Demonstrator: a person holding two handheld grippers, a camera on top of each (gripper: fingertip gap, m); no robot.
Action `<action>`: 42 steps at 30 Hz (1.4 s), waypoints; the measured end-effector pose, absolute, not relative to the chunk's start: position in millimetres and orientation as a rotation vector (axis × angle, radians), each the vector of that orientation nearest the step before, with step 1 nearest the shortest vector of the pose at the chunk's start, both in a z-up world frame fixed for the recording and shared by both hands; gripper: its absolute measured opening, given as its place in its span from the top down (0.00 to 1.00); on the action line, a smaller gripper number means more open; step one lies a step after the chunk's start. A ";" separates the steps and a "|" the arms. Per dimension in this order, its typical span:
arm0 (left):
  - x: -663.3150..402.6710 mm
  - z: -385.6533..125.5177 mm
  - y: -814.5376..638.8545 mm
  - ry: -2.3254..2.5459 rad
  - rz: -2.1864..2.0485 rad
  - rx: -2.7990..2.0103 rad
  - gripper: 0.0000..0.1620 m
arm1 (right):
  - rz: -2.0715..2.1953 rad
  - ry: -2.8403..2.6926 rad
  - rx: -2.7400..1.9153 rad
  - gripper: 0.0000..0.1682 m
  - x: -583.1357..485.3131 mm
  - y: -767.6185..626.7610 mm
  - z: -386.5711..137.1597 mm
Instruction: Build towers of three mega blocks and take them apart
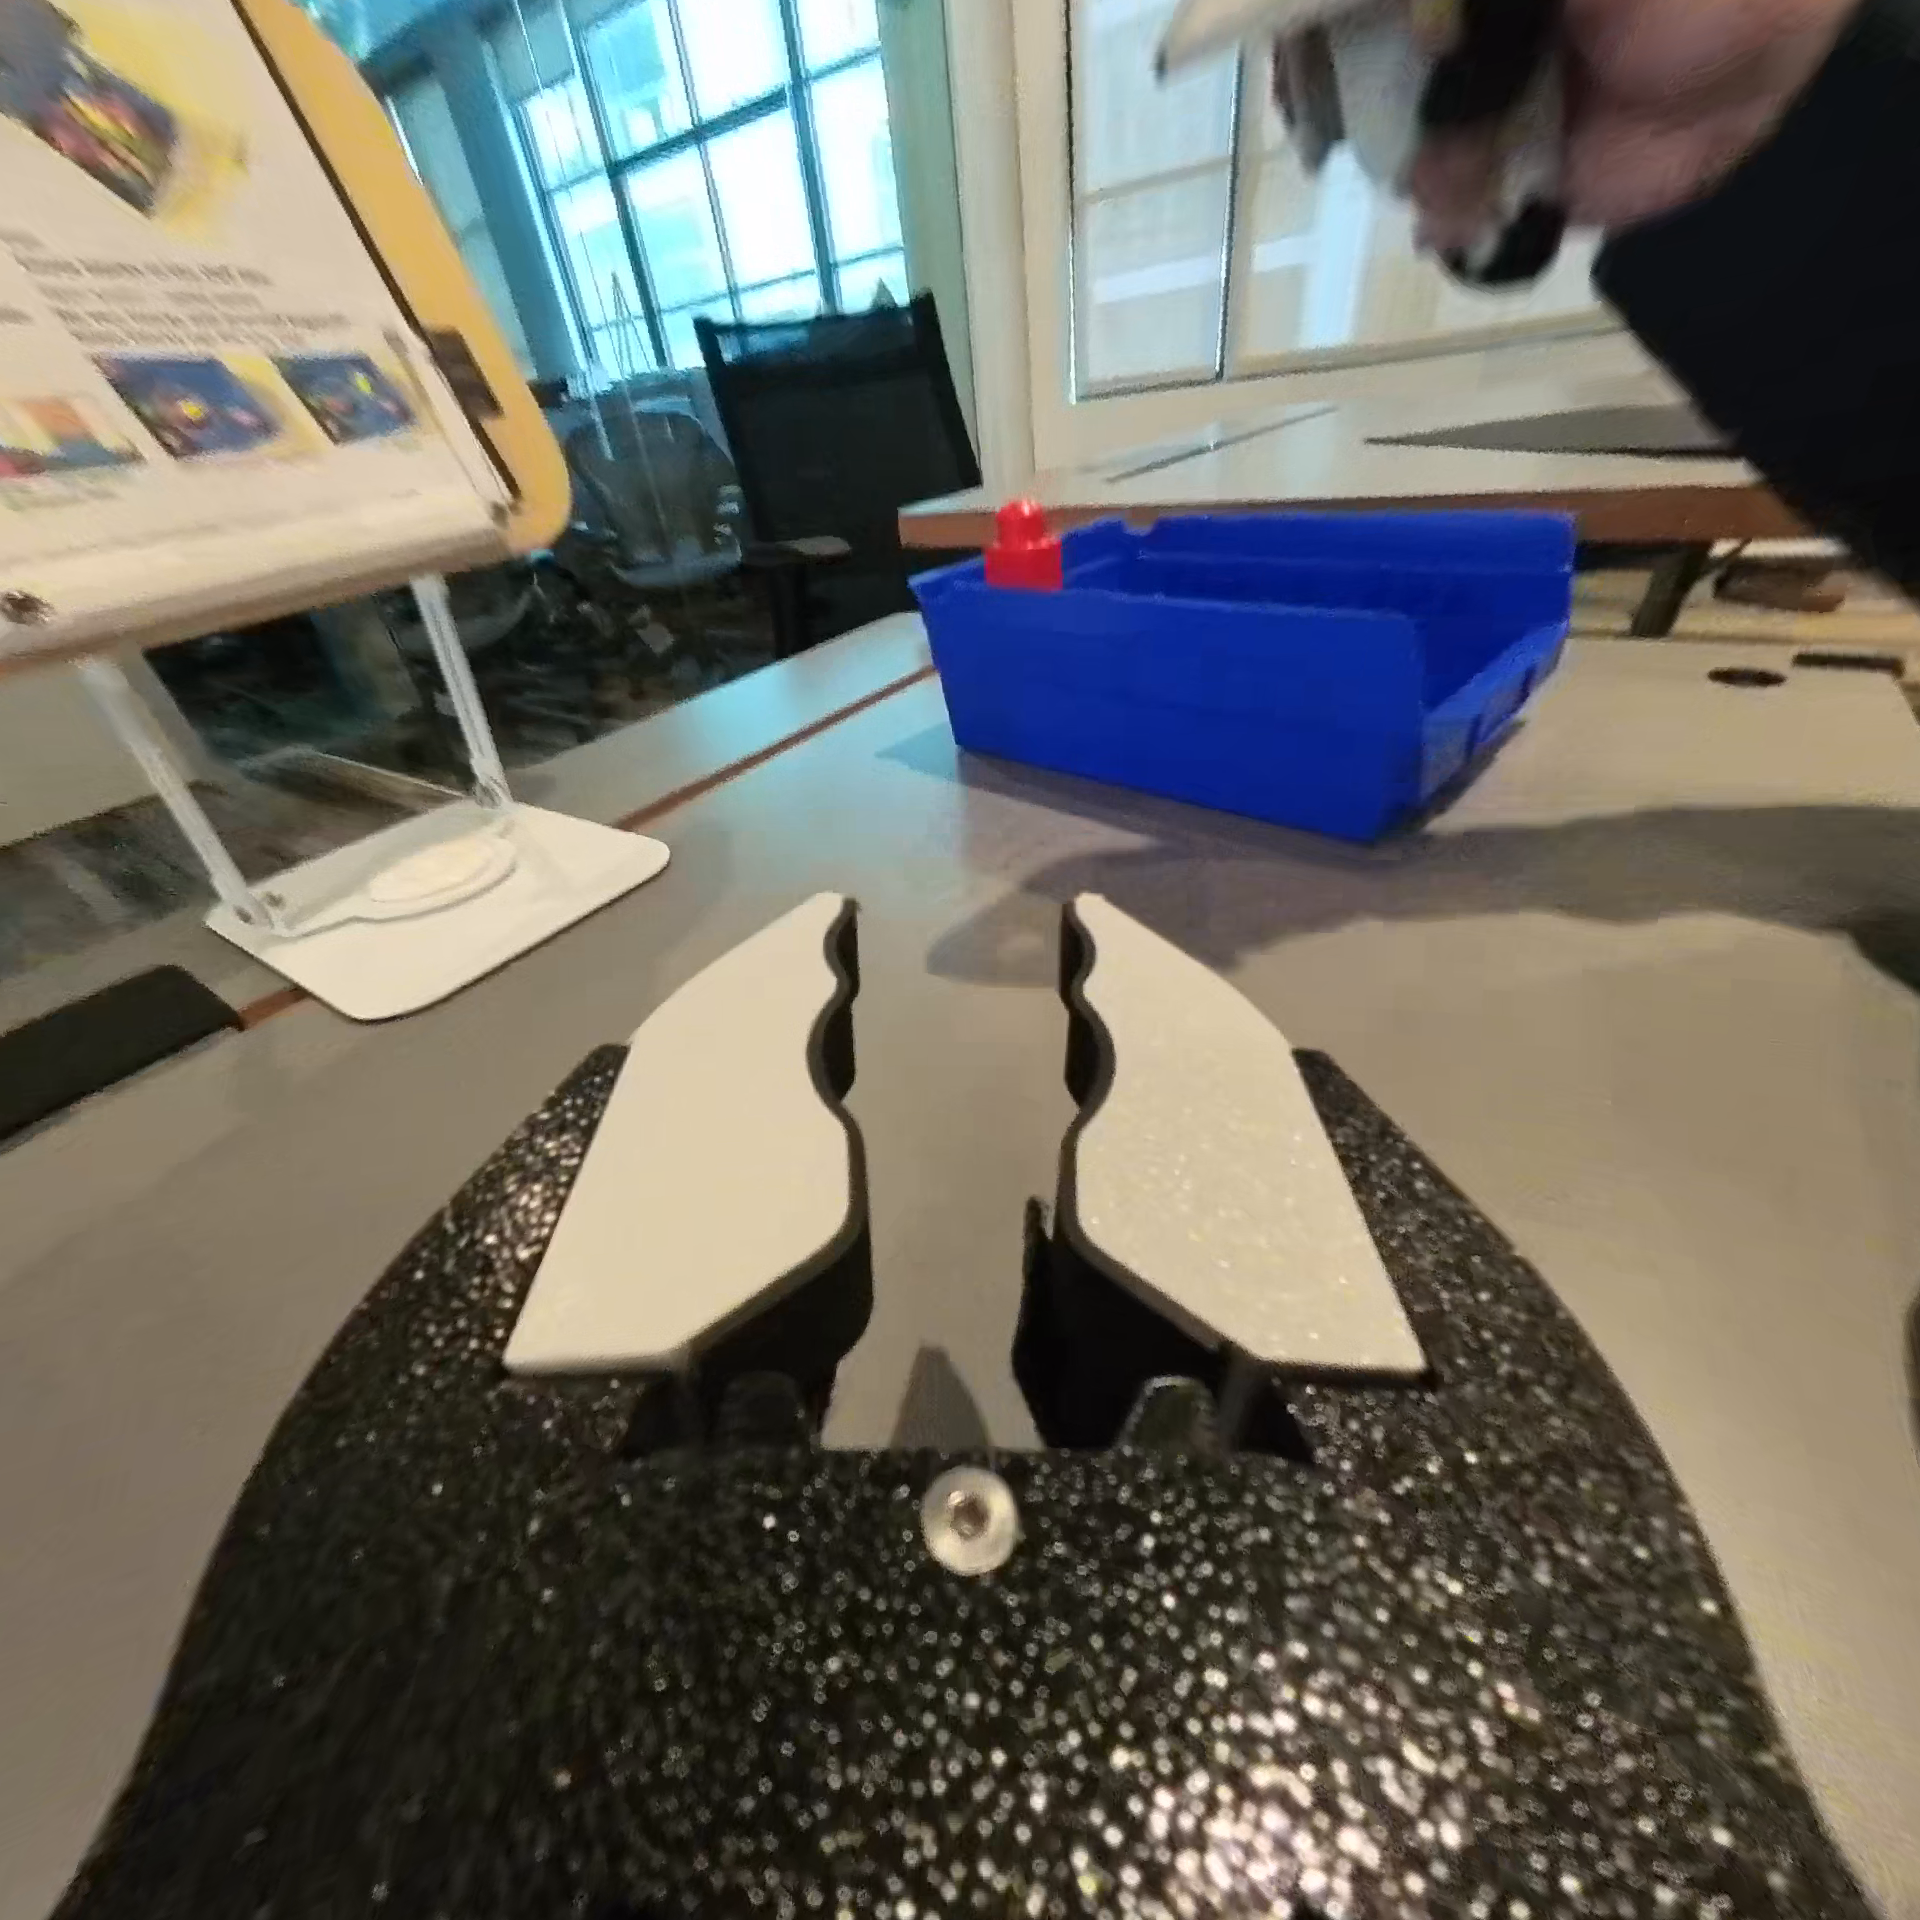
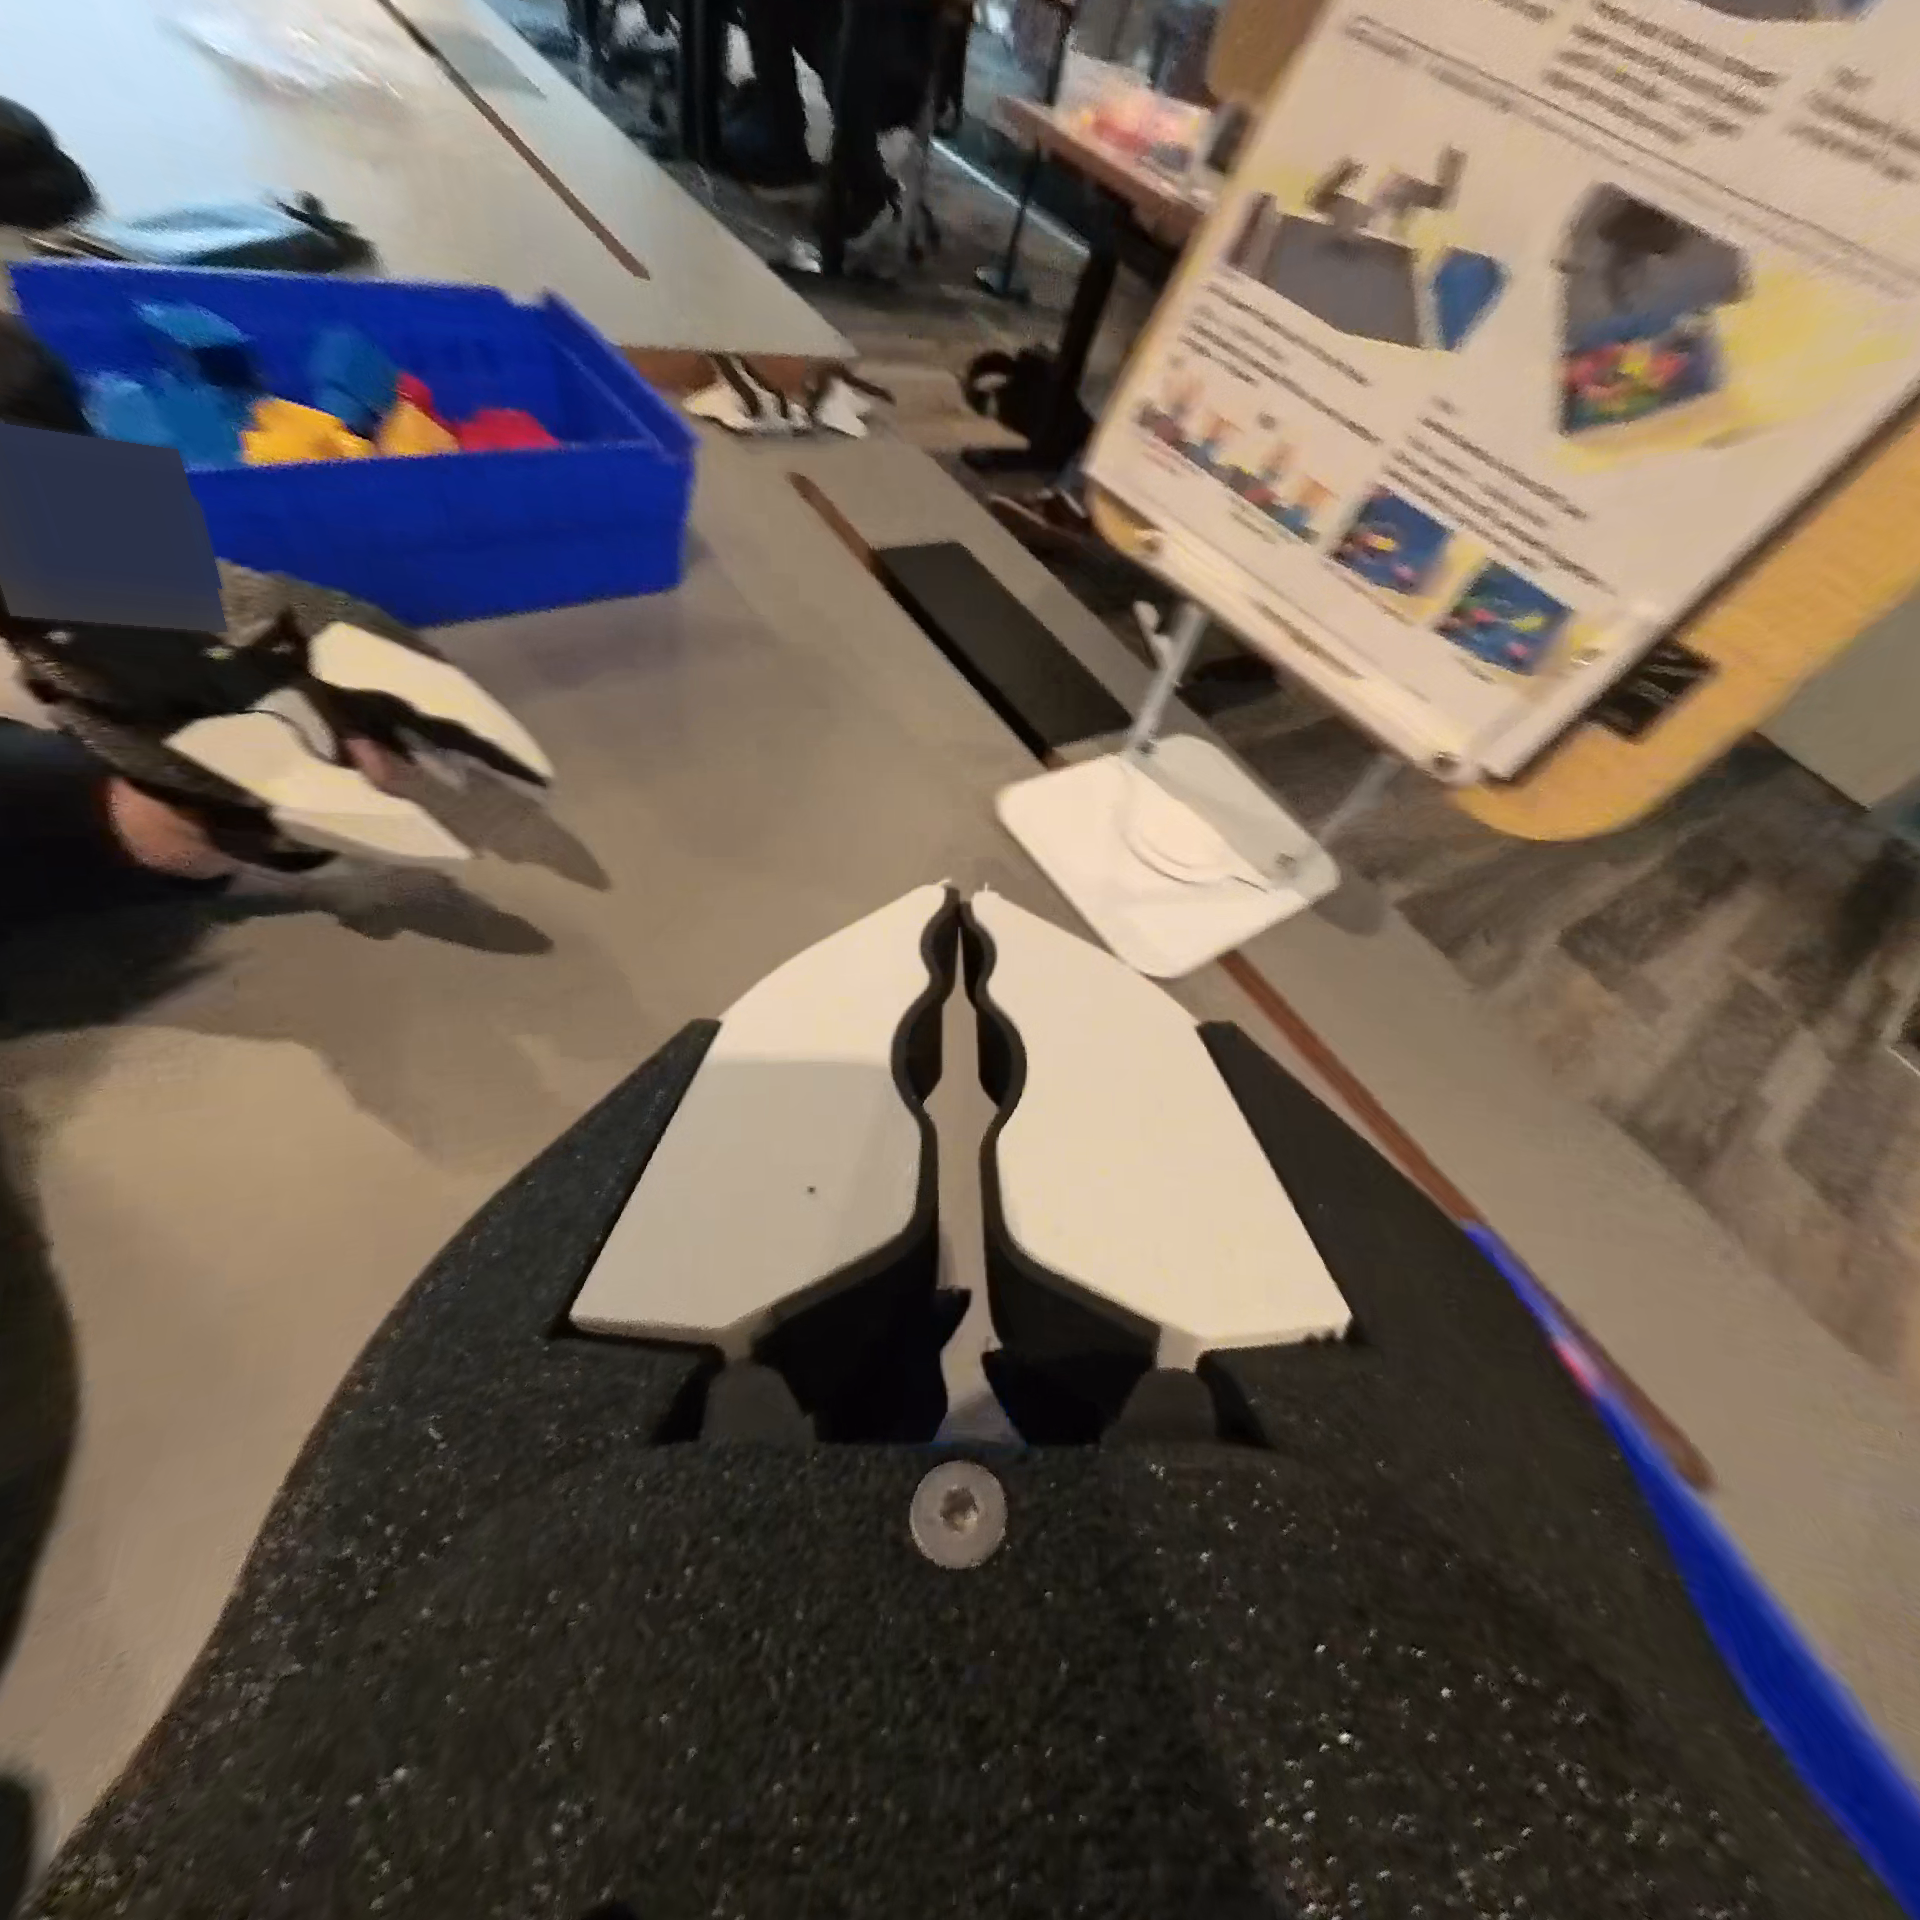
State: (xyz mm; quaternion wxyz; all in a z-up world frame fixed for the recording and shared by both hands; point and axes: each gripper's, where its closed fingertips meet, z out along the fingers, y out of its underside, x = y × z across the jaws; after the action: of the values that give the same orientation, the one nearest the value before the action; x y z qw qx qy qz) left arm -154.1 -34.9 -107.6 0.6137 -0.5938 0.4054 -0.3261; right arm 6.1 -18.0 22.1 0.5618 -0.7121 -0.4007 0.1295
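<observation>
My left gripper [image 1: 961, 914] is open over the grey table [image 1: 727, 810], with only bare table between its fingers. It also shows in the right wrist view [image 2: 509, 810] at the left, open and low over the table. A blue bin [image 1: 1226, 717] stands ahead of it to the right, with a red block [image 1: 1023, 549] poking above its far left rim. In the right wrist view the blue bin [image 2: 447, 540] holds several blue, yellow and red blocks [image 2: 343, 416]. My right gripper [image 2: 961, 894] is shut with its fingertips together and nothing between them.
A poster board [image 1: 208, 312] on a clear stand with a white base plate [image 1: 447, 904] stands at the left; in the right wrist view the base [image 2: 1164, 852] lies just right of my right gripper. A hand and dark sleeve [image 1: 1714, 208] are blurred at top right.
</observation>
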 end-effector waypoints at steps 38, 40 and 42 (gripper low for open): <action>-537.9 -198.0 114.6 0.580 0.108 -2.909 0.58 | 0.350 -0.715 -1.464 1.00 -164.6 -27.8 -117.2; -542.3 -204.0 111.3 0.580 0.168 -2.980 0.54 | 0.354 -0.719 -1.461 1.00 -165.6 -28.8 -116.5; -545.0 -207.7 110.8 0.598 0.228 -3.015 0.53 | 0.363 -0.715 -1.455 1.00 -165.8 -29.7 -115.0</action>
State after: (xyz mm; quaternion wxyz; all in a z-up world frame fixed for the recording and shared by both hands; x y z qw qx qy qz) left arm -545.0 110.8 -207.7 0.0298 -0.9778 0.1938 0.0739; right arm -165.8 -29.7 -115.0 0.6742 -0.6468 -0.3180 0.1611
